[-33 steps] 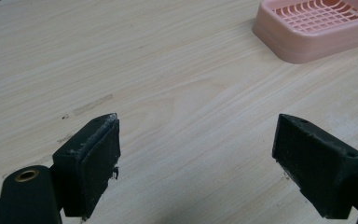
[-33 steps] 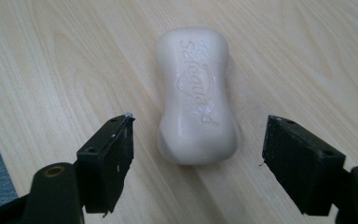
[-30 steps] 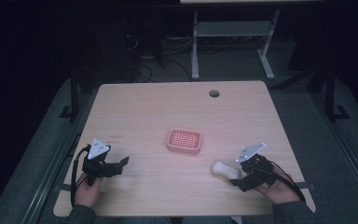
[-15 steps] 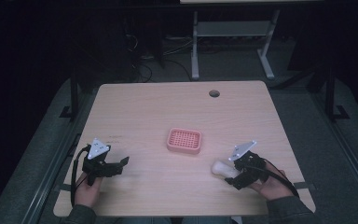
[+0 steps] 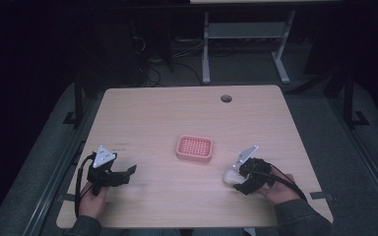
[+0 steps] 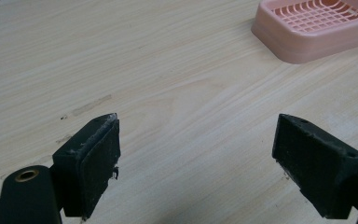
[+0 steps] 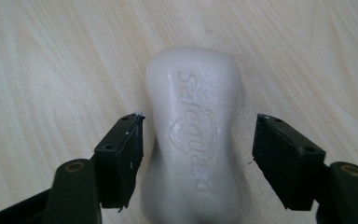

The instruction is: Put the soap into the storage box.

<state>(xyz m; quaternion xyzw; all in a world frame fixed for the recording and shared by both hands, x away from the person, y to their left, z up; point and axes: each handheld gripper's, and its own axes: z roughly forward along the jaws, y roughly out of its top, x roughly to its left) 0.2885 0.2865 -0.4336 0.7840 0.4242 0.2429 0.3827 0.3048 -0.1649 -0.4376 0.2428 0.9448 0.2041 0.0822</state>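
A white bar of soap (image 7: 193,135) with a raised brand mark lies flat on the wooden table (image 5: 177,118). My right gripper (image 7: 198,158) straddles it, and its jaws have just been closing with the soap between them. A narrow gap shows at the left pad (image 7: 123,154) and a wider one at the right pad. In the high view the soap (image 5: 229,176) pokes out of the right gripper (image 5: 237,180) at the table's front right. My left gripper (image 5: 128,173) rests open at the front left, with nothing between its fingers (image 6: 93,158).
A pink slotted soap dish (image 5: 195,148) stands near the table's middle, a short way up and left of the soap; it sits at the top right of the left gripper view (image 6: 279,39). A round cable hole (image 5: 226,98) is near the far edge.
The right hand has slid a little toward the soap and lower, and its jaws have narrowed around the bar. The left hand has stayed put.
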